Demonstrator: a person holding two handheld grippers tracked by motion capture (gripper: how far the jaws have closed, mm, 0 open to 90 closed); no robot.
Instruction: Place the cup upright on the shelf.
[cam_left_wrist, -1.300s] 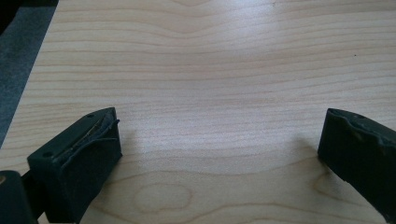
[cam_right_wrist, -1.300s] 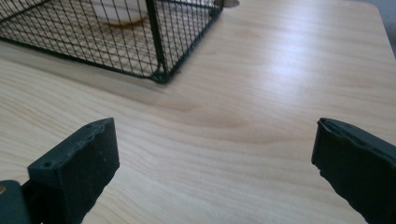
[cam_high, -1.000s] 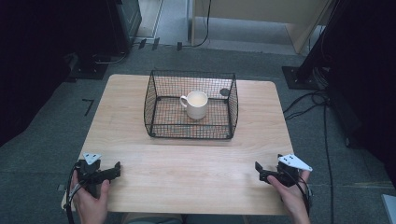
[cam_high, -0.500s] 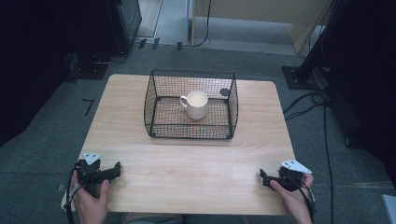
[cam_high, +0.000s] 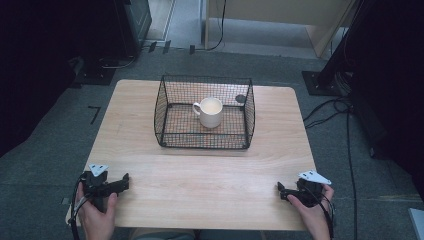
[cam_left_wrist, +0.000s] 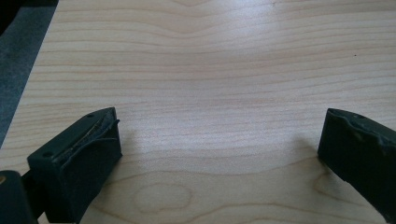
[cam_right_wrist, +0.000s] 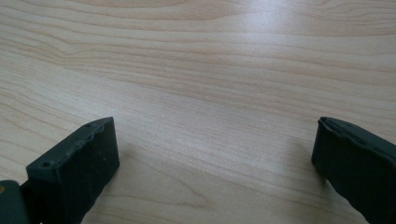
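A white mug (cam_high: 210, 112) stands upright inside a black wire basket (cam_high: 172, 135) at the far middle of the wooden table (cam_high: 210, 175). My left gripper (cam_high: 124, 181) rests on the table's near left corner, held by a hand. Its jaws are wide apart over bare wood (cam_left_wrist: 219, 135). My right gripper (cam_high: 280, 191) sits low at the near right corner in the other hand, jaws also spread with nothing between them (cam_right_wrist: 215, 140). Both grippers are far from the basket.
A small dark round object (cam_high: 240, 99) lies at the basket's far right corner. Grey carpet surrounds the table, with cables (cam_high: 330, 107) on the floor to the right and dark equipment stands (cam_high: 135, 20) behind.
The right gripper has moved back and down toward the near right corner and now lies lower on the table. The left gripper has stayed put.
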